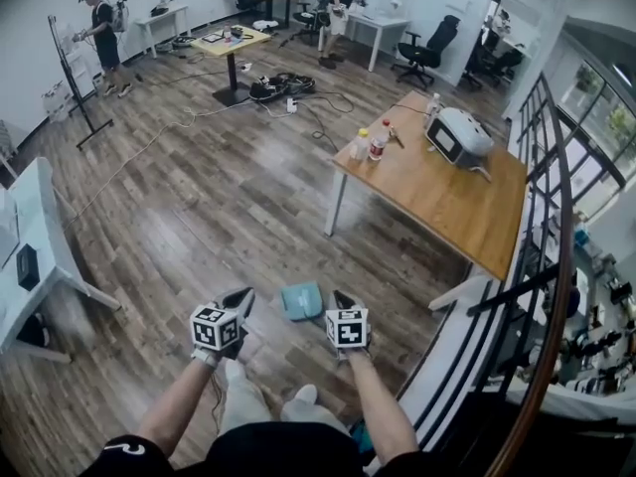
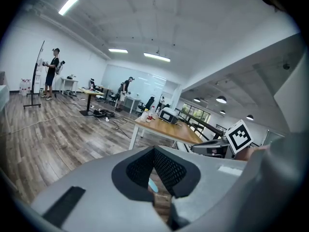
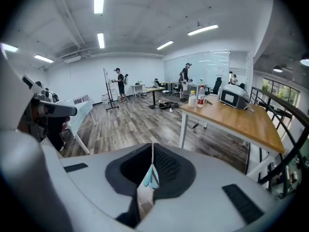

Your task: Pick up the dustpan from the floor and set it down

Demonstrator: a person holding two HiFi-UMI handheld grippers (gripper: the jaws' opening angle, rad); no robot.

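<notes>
The teal dustpan [image 1: 301, 301] lies flat on the wooden floor, just ahead of my feet. Both grippers are held up above it, one on each side and apart from it. My left gripper [image 1: 241, 299] points forward with its jaws together and nothing in them. My right gripper [image 1: 343, 300] is likewise shut and empty. In the left gripper view the closed fingertips [image 2: 154, 150] meet, and a sliver of the dustpan [image 2: 152, 185] shows far below through the gap behind them. The right gripper view shows the same: tips [image 3: 152, 146] together, with the dustpan [image 3: 150, 178] below.
A wooden table [image 1: 447, 192] stands ahead to the right, bearing bottles [image 1: 378, 139] and a white appliance [image 1: 459, 132]. A black railing [image 1: 542, 217] runs along the right. A white table [image 1: 40, 237] is at the left. Cables [image 1: 283, 87] and other people are at the far end of the room.
</notes>
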